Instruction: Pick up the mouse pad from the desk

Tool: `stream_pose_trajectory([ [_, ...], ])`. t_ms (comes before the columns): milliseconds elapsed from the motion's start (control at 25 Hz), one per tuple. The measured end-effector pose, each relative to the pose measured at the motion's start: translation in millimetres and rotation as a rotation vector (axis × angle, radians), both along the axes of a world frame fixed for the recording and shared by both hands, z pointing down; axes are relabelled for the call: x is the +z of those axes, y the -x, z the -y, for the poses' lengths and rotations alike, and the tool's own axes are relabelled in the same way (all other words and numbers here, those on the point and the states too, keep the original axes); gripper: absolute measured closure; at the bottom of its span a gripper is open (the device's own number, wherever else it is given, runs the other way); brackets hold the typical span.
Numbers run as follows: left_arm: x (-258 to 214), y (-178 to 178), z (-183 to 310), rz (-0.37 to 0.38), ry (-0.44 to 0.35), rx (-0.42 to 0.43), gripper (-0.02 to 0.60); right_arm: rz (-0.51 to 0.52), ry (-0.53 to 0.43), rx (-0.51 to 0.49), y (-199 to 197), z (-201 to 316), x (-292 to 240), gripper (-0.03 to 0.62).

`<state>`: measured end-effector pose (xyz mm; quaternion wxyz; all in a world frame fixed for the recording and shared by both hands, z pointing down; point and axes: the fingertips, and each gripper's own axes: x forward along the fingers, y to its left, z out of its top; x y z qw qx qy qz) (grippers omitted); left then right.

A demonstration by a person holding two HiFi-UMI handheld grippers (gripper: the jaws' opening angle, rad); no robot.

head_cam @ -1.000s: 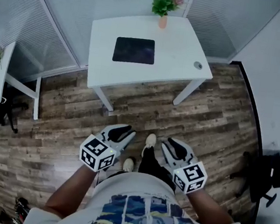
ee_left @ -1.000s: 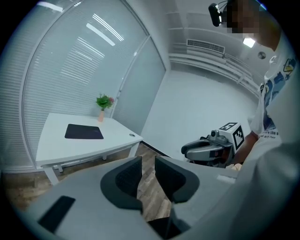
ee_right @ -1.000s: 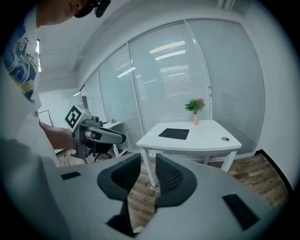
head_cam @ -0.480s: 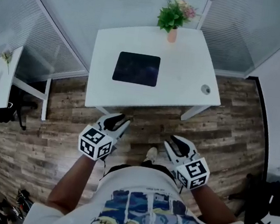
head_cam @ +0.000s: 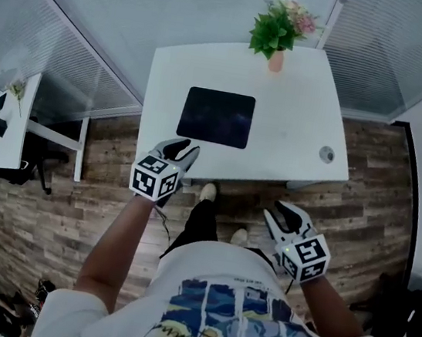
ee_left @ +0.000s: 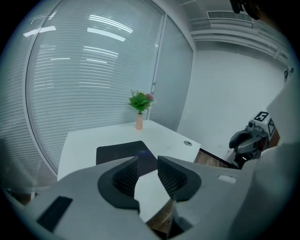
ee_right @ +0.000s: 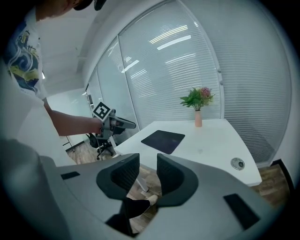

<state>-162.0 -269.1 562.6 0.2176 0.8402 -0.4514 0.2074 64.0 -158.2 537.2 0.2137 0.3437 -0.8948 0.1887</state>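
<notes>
The pad (head_cam: 218,117) is seen lying flat on the white surface (head_cam: 296,113), a little left of its middle, with nothing on it. A plant (head_cam: 277,29) stands at the far edge and a round cap (head_cam: 326,153) is set into the right side, both well apart from the pad.

Compared with a second ago, the surface has been brought much closer in the head view, so the person is now standing right at its front edge. The left tongs (head_cam: 179,148) have been carried forward over the front left part of the surface, and their tips are now seen near the pad's near left corner. No contact is shown. The right tongs (head_cam: 283,211) are held further back, over the wooden floor (head_cam: 61,182), in front of the surface's edge.

The left tongs are being opened. A moderate gap is shown in the left gripper view, and only the surface and the pad's edge are seen beyond it. The right tongs are also being opened, to a wide gap. Nothing is held there, and only the floor and a shoe are seen beyond.

It is judged that the approach is almost finished and the grasp is not yet begun. The left tongs are the better placed to reach the pad first. As the pad lies flat, one edge may have to be lifted or slid over the surface's rim.
</notes>
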Motion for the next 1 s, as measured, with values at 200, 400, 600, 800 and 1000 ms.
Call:
stream_pose_trajectory([
  [200, 38, 43, 84, 0.028, 0.051, -0.023, 0.459, -0.001, 0.016, 0.066, 12, 40, -1, 0.479],
  [400, 83, 74, 159, 0.075, 0.107, -0.032, 0.435, -0.019, 0.051, 0.134, 23, 73, 4, 0.479],
  [600, 114, 88, 208, 0.088, 0.150, -0.021, 0.406, -0.033, 0.090, 0.191, 29, 90, 10, 0.480],
  [800, 140, 94, 240, 0.132, 0.171, 0.015, 0.393, -0.033, 0.120, 0.240, 32, 103, 16, 0.482],
  [1000, 163, 94, 256, 0.160, 0.193, 0.051, 0.387, -0.056, 0.130, 0.272, 37, 107, 16, 0.484],
])
